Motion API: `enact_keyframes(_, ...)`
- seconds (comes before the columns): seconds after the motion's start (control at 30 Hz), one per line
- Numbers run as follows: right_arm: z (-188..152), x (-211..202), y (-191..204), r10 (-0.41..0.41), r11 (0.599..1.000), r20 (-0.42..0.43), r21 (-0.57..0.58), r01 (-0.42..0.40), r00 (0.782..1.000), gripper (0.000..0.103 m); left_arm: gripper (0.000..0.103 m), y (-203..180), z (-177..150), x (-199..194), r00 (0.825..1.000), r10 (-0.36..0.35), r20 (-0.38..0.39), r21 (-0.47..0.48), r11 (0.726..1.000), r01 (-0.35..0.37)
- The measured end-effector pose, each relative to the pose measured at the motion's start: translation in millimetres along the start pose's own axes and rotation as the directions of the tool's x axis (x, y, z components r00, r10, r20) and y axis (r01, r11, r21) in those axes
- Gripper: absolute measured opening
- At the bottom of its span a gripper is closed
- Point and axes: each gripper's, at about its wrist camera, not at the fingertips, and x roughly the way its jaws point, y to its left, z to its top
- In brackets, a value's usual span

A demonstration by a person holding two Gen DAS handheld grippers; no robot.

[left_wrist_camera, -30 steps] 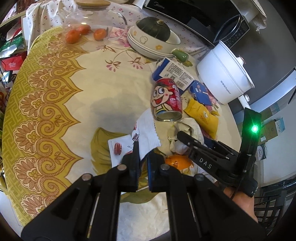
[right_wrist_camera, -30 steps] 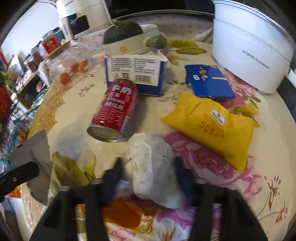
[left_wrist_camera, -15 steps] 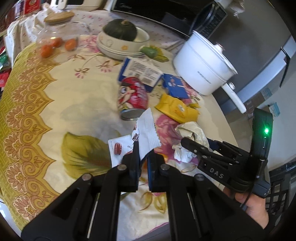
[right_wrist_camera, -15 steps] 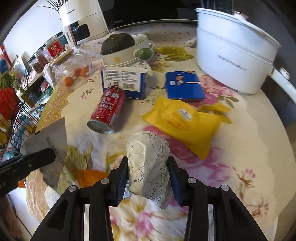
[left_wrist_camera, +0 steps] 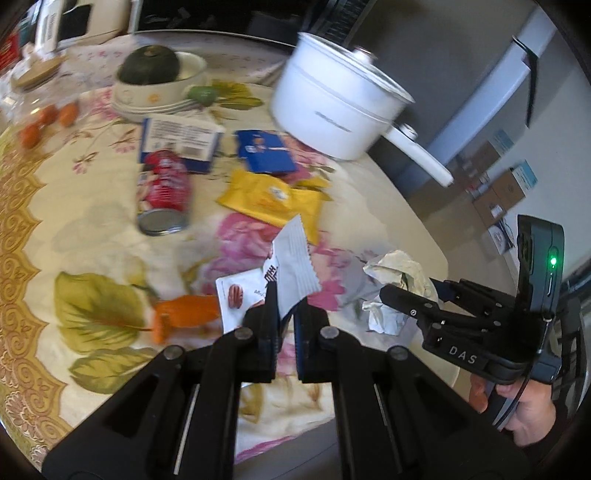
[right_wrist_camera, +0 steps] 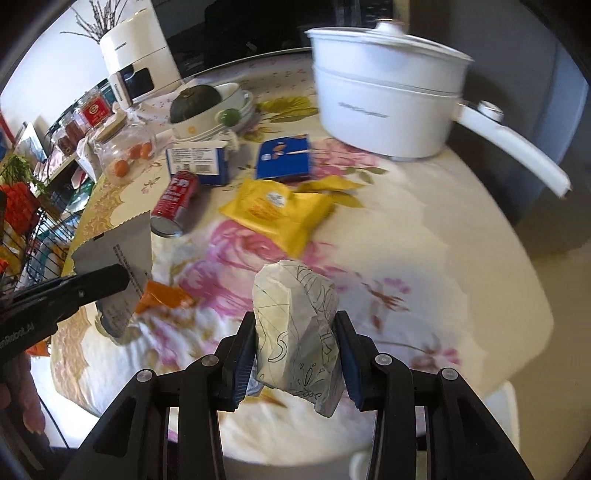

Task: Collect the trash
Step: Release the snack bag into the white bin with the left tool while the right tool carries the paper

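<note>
Crumpled paper wad (right_wrist_camera: 295, 332) in right tongs (right_wrist_camera: 295, 354), flat foil wrapper (left_wrist_camera: 293, 266) in left tongs (left_wrist_camera: 286, 314).

Both wrist views look down fingers, sharing the cluttered table (left_wrist_camera: 376, 206)

A round bench (right_wrist_camera: 461, 236) under a cream floral cloth (left_wrist_camera: 55, 206) with a gold patterned border fills most of both views, lit brightly enough to throw soft shadows. Behind it stand a dark appliance (left_wrist_camera: 207, 14), a white machine (right_wrist_camera: 136, 55) with dry twigs above it, and a grey wall (left_wrist_camera: 443, 74). A wire rack (right_wrist_camera: 40, 236) with jars (right_wrist_camera: 92, 110) stands at the left; cardboard boxes (left_wrist_camera: 506, 192) sit on the floor at the right.
</note>
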Motion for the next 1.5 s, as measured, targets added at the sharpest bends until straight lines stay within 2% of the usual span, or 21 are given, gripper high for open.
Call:
enact_keyframes(0.3,-31.8,-36.9,-57.3,-0.05,0.998,0.007,0.042,0.05,0.999,0.042,0.008,-62.8,-13.0,23.1,0.998,-0.04,-0.049,0.122,0.991,0.046)
enact_keyframes(0.6,-78.1,-74.7,-117.5,-0.112,0.988,0.001,0.106,0.112,0.994,0.042,0.008,-131.6,-34.2,37.0,0.991,-0.103,-0.09,0.246,0.961,0.123)
enact_keyframes(0.87,-119.3,-90.3,-157.3,-0.152,0.978,-0.042,0.139,0.156,0.988,0.042,0.008,-183.4,-61.7,54.8,0.978,-0.132,-0.16,0.341,0.923,0.18)
enact_keyframes(1.13,-150.1,-92.0,-184.9,-0.175,0.971,-0.089,0.148,0.187,0.98,0.042,0.008,-224.7,-95.8,74.2,0.953,-0.153,-0.263,0.422,0.87,0.256)
enact_keyframes(1.33,-163.6,-94.6,-200.1,-0.177,0.968,-0.101,0.163,0.192,0.979,0.042,0.008,-248.5,-116.0,89.8,0.939,-0.143,-0.314,0.476,0.832,0.286)
enact_keyframes(1.43,-165.5,-94.0,-204.3,-0.174,0.967,-0.105,0.17,0.19,0.979,0.042,0.008,-255.9,-121.8,96.2,0.942,-0.113,-0.315,0.515,0.814,0.27)
enact_keyframes(1.5,-166.3,-93.5,-205.9,-0.172,0.967,-0.108,0.17,0.188,0.979,0.042,0.02,-258.4,-122.0,98.8,0.944,-0.101,-0.315,0.525,0.81,0.261)
